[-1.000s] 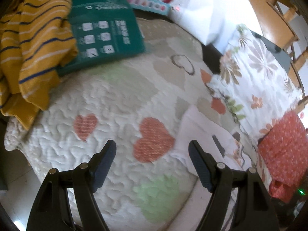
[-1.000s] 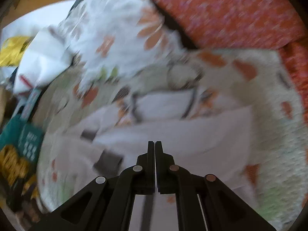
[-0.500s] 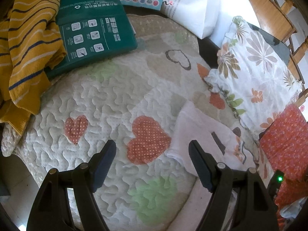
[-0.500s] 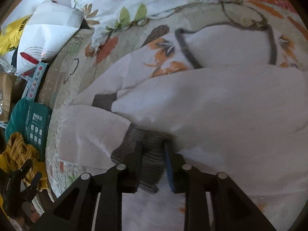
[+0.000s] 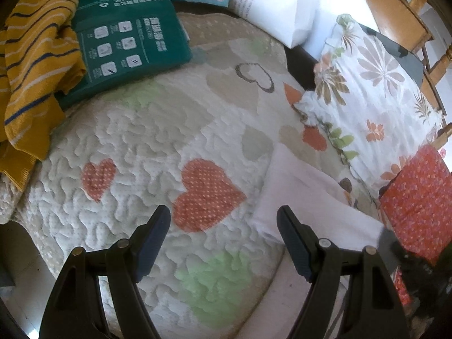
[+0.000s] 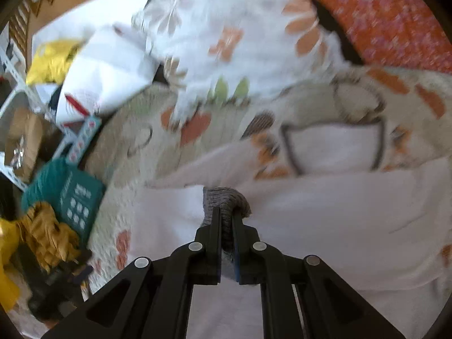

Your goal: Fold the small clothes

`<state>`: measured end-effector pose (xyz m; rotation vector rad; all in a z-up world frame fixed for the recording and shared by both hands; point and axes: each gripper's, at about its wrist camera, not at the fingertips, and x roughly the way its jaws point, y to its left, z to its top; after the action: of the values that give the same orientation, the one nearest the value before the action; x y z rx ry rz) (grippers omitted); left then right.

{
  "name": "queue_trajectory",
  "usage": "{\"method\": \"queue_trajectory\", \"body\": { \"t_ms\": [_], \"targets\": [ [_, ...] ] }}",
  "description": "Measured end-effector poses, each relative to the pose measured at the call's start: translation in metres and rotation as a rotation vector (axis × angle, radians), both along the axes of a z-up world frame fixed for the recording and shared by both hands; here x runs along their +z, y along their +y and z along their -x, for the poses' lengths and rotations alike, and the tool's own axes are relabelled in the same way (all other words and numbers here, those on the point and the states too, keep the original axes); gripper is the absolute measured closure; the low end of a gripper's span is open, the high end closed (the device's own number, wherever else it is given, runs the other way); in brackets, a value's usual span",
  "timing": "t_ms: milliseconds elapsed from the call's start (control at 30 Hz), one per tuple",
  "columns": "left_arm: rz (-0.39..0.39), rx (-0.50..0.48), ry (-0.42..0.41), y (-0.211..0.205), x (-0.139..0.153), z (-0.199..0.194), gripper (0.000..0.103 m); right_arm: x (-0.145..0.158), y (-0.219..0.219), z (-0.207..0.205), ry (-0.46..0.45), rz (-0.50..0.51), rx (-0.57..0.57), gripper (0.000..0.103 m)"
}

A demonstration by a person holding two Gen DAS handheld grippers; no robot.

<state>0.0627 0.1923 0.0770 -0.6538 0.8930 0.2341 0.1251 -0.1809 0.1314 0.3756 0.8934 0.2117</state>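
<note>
Between right tongs (image 6: pixel 226 220): grey cuff (image 6: pixel 223 200), pinched.

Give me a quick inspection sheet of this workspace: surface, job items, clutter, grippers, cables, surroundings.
Surface: quilted bedspread with heart patches, wrinkled.
Job's things: white garment spread on the bedspread; its grey knit cuff pinched and bunched up.
Clutter: green package, yellow striped sweater, floral pillow, red dotted fabric, white bag.
Grippers: left gripper open, hovering above the bedspread, holding nothing; right gripper shut on the grey knit cuff.
Cables: nothing seen.
Surroundings: wooden chair beyond the pillow; right view blurred.
</note>
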Motion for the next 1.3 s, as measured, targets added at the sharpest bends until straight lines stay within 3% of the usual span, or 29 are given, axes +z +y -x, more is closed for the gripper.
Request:
{"method": "queue_trajectory", "body": {
  "t_ms": [167,400,633,800,900,1067,1200,1300],
  "targets": [
    [-0.008,-0.034,0.007,-0.015,-0.001,-0.006,0.026,0.001,-0.076,0.008,0.036,0.056,-0.160,0.096],
    [-0.029,-0.079,0.029,-0.035,-0.005,-0.016,0.026,-0.046,-0.166,0.011,0.171,0.159,-0.370,0.096],
    [-0.046,-0.136,0.049,-0.062,-0.008,-0.027,0.026,-0.072,-0.192,0.006,0.221,0.221,-0.432,0.096],
    [-0.058,-0.185,0.068,-0.081,-0.011,-0.035,0.026,-0.064,-0.208,0.009,0.232,0.374,-0.504,0.092],
    [-0.066,-0.211,0.080,-0.090,-0.015,-0.038,0.026,-0.046,-0.229,0.030,0.201,0.275,-0.518,0.092],
    [-0.074,-0.263,0.110,-0.109,-0.025,-0.044,0.026,-0.029,-0.217,0.058,0.138,0.074,-0.348,0.091],
    [-0.098,-0.306,0.127,-0.127,-0.031,-0.046,0.026,-0.055,-0.189,0.062,0.196,0.035,-0.238,0.092],
    [-0.138,-0.355,0.144,-0.144,-0.036,-0.045,0.026,-0.084,-0.189,0.061,0.265,0.086,-0.297,0.092]
  ]
}}
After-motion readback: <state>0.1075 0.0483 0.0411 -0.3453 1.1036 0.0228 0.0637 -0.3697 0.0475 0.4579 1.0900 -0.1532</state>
